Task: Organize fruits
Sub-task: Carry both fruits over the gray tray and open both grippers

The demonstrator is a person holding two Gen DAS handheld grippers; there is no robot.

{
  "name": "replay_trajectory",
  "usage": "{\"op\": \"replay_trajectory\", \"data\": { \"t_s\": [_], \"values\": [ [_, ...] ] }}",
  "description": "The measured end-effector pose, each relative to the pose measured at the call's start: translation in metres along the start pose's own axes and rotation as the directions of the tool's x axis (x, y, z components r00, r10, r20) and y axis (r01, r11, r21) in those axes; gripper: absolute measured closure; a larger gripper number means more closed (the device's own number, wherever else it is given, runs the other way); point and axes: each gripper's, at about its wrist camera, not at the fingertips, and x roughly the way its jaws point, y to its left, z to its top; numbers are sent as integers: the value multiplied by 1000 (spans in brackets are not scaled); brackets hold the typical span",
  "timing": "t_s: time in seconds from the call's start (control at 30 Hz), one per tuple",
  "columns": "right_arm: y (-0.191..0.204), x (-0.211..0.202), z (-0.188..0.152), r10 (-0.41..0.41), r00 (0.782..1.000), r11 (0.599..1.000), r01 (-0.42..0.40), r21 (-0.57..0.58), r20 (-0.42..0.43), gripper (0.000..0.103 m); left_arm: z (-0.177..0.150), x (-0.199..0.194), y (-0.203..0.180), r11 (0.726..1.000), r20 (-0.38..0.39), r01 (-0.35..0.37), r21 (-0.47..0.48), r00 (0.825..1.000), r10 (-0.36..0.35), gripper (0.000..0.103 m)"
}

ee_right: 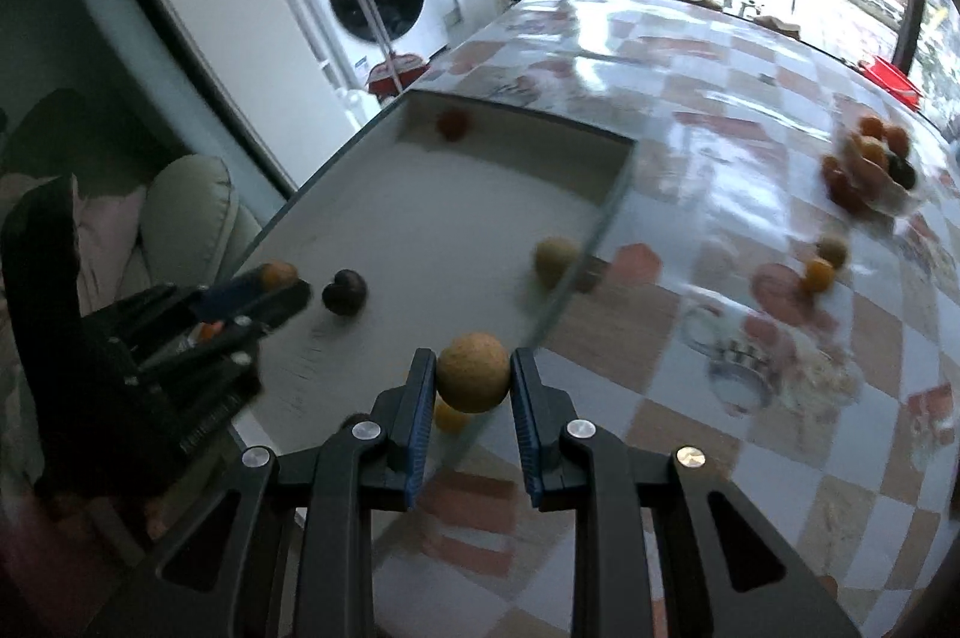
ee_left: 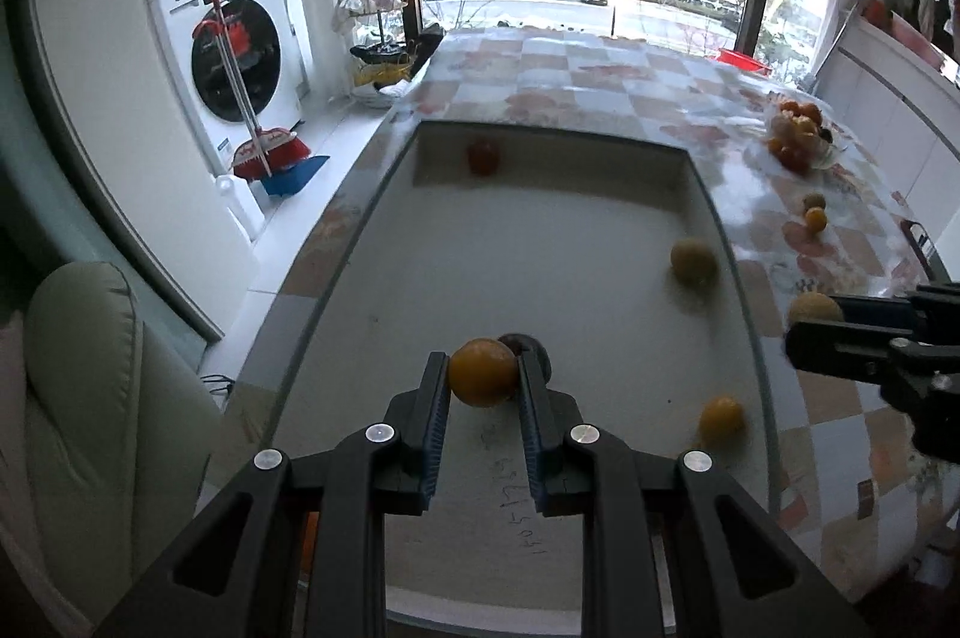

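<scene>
Carrying fruit to the white tray [ee_left: 540, 230]: the left gripper [ee_left: 483, 374] is clamped on an orange [ee_left: 483, 373] low over the tray floor, beside a dark plum [ee_right: 344, 291]. The right gripper [ee_right: 473, 374] grips a tan fruit [ee_right: 473, 373] above the tray's edge. Next, I'd judge, each needs lowering and letting go inside.

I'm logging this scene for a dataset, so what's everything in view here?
tray: one, white, on the table's left side
orange fruit: one, in the left gripper
tan fruit: one, in the right gripper
dark fruit: one, in tray
red fruit: one, tray's far corner
pale fruit: one, yellowish, tray's right side
fruit bowl: one, mostly orange fruit, on checked tablecloth
left gripper: black, blue pads
right gripper: same
</scene>
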Motion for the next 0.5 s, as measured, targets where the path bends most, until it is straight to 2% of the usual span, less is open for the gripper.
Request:
{"op": "replay_trajectory", "data": {
  "t_s": [0.2,0.33,0.43,0.47,0.5],
  "values": [
    [10,17,3,-18,999,1000,18,-20,-31,76,-4,14,-4,1000,-29,11,-11,1000,-12,79],
    [8,25,3,-11,998,1000,10,-19,-58,75,-5,15,-5,1000,-20,17,-5,1000,-17,79],
    [8,27,4,15,998,1000,-16,-13,-60,56,-6,16,-6,1000,-23,19,7,1000,-19,76],
    [9,26,4,21,998,1000,-22,-13,-55,43,-6,16,-8,1000,-24,17,11,1000,-17,58],
    [10,24,5,9,999,1000,-10,-18,-45,31,-6,16,-8,1000,-24,2,14,1000,-2,25]
  ]
}}
